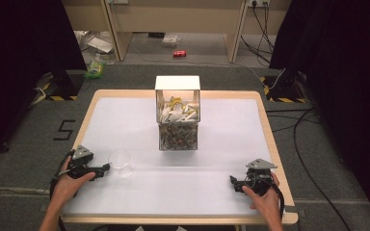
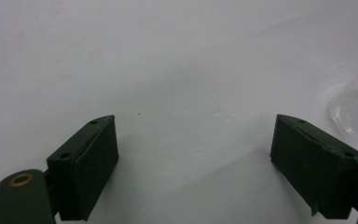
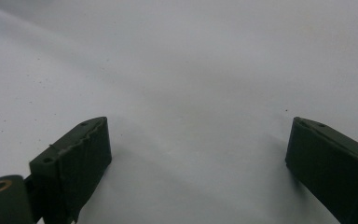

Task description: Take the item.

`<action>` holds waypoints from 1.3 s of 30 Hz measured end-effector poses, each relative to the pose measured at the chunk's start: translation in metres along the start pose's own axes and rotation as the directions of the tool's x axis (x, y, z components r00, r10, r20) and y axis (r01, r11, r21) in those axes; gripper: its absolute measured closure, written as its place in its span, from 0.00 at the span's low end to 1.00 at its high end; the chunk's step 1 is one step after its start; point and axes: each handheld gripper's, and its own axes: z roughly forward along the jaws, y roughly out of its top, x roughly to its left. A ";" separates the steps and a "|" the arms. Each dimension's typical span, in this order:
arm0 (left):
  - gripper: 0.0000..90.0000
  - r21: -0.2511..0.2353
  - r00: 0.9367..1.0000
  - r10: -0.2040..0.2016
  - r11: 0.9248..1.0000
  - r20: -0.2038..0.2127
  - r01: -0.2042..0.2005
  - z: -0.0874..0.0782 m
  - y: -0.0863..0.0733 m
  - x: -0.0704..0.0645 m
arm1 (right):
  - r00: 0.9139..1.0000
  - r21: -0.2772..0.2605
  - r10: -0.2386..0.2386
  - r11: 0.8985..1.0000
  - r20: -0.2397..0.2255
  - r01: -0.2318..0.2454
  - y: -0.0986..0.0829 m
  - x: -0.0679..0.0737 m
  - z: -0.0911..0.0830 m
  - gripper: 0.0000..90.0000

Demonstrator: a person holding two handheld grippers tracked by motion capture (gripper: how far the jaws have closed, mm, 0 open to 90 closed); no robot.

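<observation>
Now, at the bottom of the high view, your two hands rest on the near part of the white table top with a light wooden edge. Your left gripper lies at the lower left of the frame, and your right gripper lies at the lower right, well apart from each other. In the left gripper view your left gripper has its two black jaws spread wide, with nothing between them, just bare white surface. In the right gripper view your right gripper is released in the same way, jaws wide apart and empty.

Just beside the tips of your left gripper, a little further up the frame, stands the clear round glass cup; I cannot tell if they touch. In the left gripper view its edge shows at the right border.

Further, in the middle of the frame, stands the clear square box with a white raised lid, filled with small mixed pieces, well apart from both grippers.
</observation>
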 end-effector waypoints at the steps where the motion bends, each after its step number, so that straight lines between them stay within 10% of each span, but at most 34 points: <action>1: 0.16 0.000 1.000 0.000 1.000 0.000 0.000 0.000 0.000 0.000 | 1.000 0.000 0.000 1.000 0.000 0.000 0.000 0.000 0.000 0.08; 19: 0.19 -0.052 0.998 -0.047 0.997 0.032 0.049 -0.017 0.002 0.007 | 1.000 0.000 -0.001 1.000 0.000 0.001 0.000 0.000 0.000 0.08; 39: 0.20 -0.219 0.993 -0.008 0.975 0.117 0.034 -0.067 0.038 -0.017 | 1.000 0.000 -0.002 1.000 0.001 0.002 0.000 0.000 0.000 0.08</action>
